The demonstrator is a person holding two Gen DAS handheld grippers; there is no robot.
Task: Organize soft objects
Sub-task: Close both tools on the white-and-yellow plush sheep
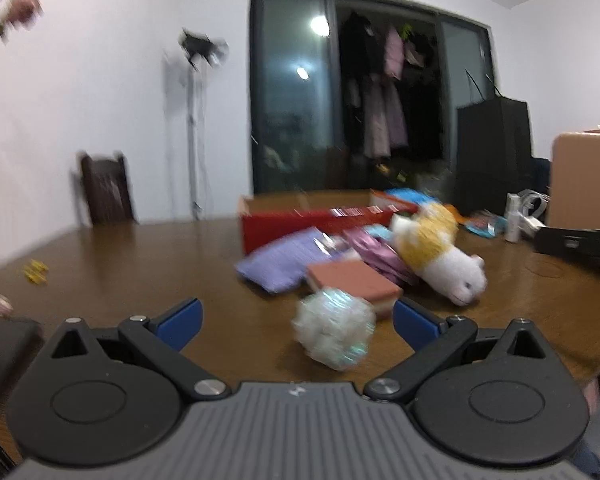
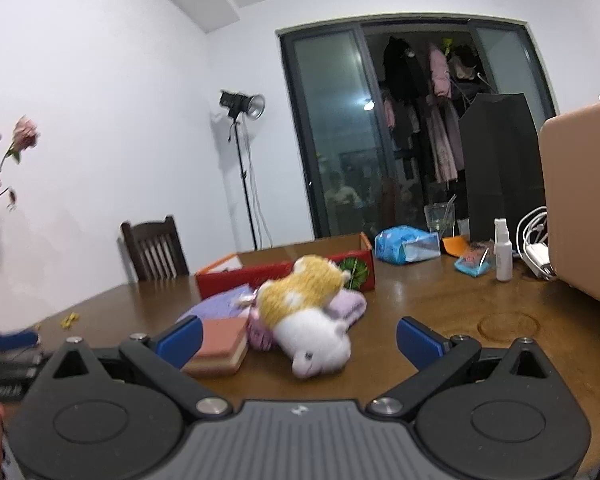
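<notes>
The left gripper (image 1: 296, 322) is hovering low over the brown worktop (image 1: 140, 264), level and pointing forward, its blue fingers (image 1: 180, 322) spread wide and gripping nothing. A white, shiny pompom (image 1: 334, 334) is lying on the worktop between them, nearer the right finger, blurred. The right gripper (image 2: 298, 340) is also hovering low and level, spread wide and empty, facing a plush toy (image 2: 308, 316). The toy, yellow and white, is lying on its side, head toward the camera, resting over a purple cloth (image 2: 220, 304) and a pink cloth (image 2: 350, 306). A pink sponge (image 2: 222, 346) is sitting just beside the toy, partly behind the left finger. A red box (image 2: 284, 272) is standing behind the pile
</notes>
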